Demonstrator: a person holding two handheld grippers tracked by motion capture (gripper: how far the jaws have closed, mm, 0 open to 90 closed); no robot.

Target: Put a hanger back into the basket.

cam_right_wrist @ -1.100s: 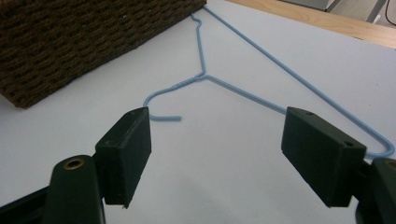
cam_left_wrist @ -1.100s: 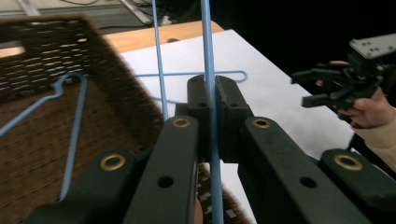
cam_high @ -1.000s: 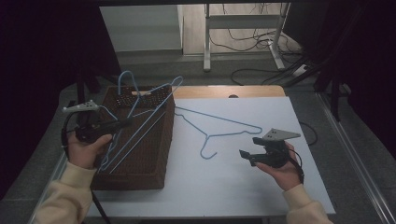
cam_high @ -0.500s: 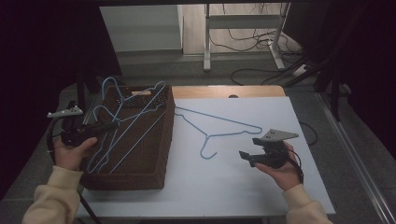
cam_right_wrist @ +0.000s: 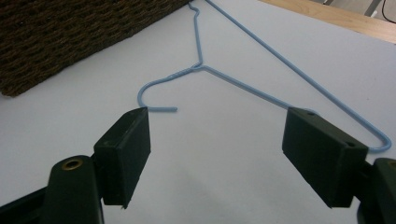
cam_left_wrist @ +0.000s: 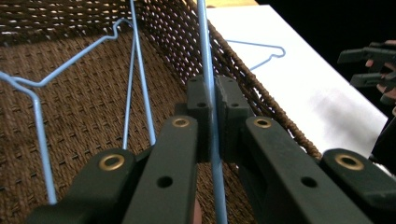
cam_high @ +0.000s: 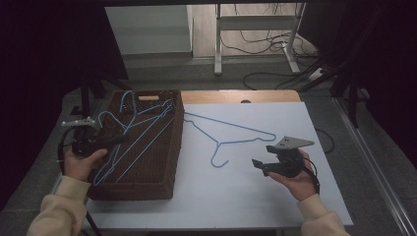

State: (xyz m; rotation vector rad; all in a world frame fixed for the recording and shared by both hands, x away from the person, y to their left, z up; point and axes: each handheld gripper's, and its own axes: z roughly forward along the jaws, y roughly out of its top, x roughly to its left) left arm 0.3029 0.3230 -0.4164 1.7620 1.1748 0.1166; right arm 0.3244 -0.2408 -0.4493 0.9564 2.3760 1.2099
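A brown wicker basket (cam_high: 167, 162) stands on the left of the white table (cam_high: 236, 196). Blue wire hangers (cam_high: 140, 125) lie inside it. My left gripper (cam_high: 118, 139) reaches in over the basket's left rim and is shut on one hanger's wire (cam_left_wrist: 211, 70), which runs straight up between the jaws of the left gripper (cam_left_wrist: 212, 100). A second hanger (cam_left_wrist: 133, 79) rests on the basket floor beside it. Another blue hanger (cam_high: 231, 132) lies flat on the table. My right gripper (cam_high: 262, 156) hovers open near it, its jaws (cam_right_wrist: 224, 154) wide apart just short of that hanger (cam_right_wrist: 261, 88).
A wooden strip (cam_high: 236, 96) runs along the table's back edge. Beyond it are a metal frame leg (cam_high: 219, 44) and floor cables (cam_high: 275, 73). The basket's wall (cam_right_wrist: 70, 32) stands to the left of the table hanger.
The left gripper has drawn its hanger leftward, off the basket's right rim and down inside the basket. The right gripper has stayed still and open.
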